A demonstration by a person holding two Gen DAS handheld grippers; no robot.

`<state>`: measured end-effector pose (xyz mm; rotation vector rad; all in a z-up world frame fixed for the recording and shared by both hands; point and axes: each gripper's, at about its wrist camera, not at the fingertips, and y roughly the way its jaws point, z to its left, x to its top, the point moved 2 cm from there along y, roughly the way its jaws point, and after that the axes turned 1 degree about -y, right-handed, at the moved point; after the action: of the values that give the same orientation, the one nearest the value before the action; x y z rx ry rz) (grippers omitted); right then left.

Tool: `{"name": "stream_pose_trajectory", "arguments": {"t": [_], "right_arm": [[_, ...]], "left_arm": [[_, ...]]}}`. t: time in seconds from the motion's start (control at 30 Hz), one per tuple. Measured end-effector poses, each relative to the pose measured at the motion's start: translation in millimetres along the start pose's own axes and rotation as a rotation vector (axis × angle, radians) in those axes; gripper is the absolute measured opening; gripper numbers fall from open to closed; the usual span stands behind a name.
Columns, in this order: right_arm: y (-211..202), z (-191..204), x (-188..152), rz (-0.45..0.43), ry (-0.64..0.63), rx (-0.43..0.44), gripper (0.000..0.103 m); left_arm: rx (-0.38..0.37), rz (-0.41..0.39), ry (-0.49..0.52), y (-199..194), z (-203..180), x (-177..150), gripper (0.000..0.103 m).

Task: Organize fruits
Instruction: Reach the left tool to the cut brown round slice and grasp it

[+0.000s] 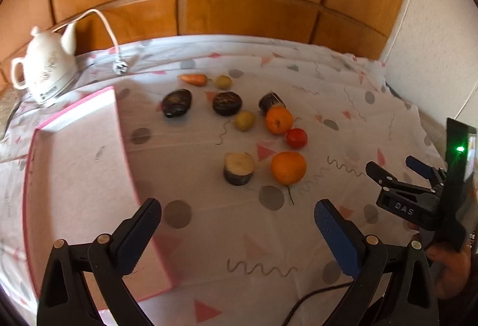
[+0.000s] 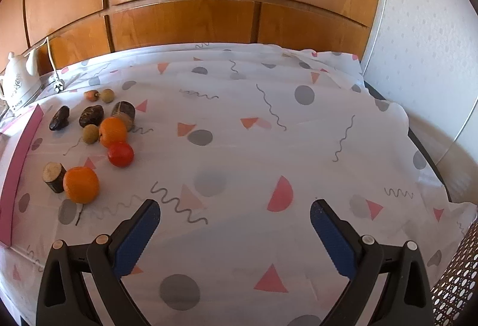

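Note:
Produce lies scattered on the patterned tablecloth (image 1: 269,236). Nearest is a large orange (image 1: 288,167) (image 2: 80,185) beside a cut dark-skinned chunk (image 1: 239,168) (image 2: 54,176). Behind them lie a red tomato (image 1: 297,138) (image 2: 120,154), a second orange (image 1: 279,120) (image 2: 112,131), two small yellow-green fruits (image 1: 244,120) (image 1: 223,82), three dark pieces (image 1: 177,102) and a carrot (image 1: 193,79). My left gripper (image 1: 236,214) hovers open in front of the pile. In the right wrist view, my right gripper (image 2: 234,215) stands open over bare cloth, right of the pile; it also shows as the right gripper (image 1: 394,166) in the left wrist view.
A shallow pink-edged box (image 1: 80,176) lies at the left of the cloth. A white kettle (image 1: 44,69) with its cord and plug (image 1: 119,67) stands at the back left. Wooden panels close the back. A hand (image 1: 448,266) holds the right gripper.

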<state>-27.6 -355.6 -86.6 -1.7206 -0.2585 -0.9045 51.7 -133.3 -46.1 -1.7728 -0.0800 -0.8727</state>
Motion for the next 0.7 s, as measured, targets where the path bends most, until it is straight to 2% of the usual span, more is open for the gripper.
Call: {"name": "stream_pose_trajectory", "arguments": {"t": [0.13,0.17,0.2,0.27,0.43,0.57,0.7], "right_arm": [[3,-2,-4,0.008,-0.005,0.003,0.102],[5,-2,-4,0.009,-0.006,0.001,0.102],[7,-3,-4,0.008,-0.007,-0.003,0.102],[10,-7,-7,0.011,-0.001,-0.016,0.102],[15,-13,-10,0.009,0.014,-0.025,0.102],[16,-11,-9,-0.002,0.015,-0.007,0.102],[18,-5,-12,-0.001,0.002,0.005,0.102]], "left_arm": [[0.048,0.043,0.016,16,-1,7,0.102],[0.058,0.051,0.017,20,1,9,0.097],[0.063,0.065,0.017,25,3,11,0.086],[0.072,0.09,0.024,34,6,14,0.076],[0.062,0.112,0.013,53,9,20,0.074],[0.055,0.118,-0.013,64,10,24,0.061],[0.038,0.135,-0.032,75,8,26,0.056]]}}
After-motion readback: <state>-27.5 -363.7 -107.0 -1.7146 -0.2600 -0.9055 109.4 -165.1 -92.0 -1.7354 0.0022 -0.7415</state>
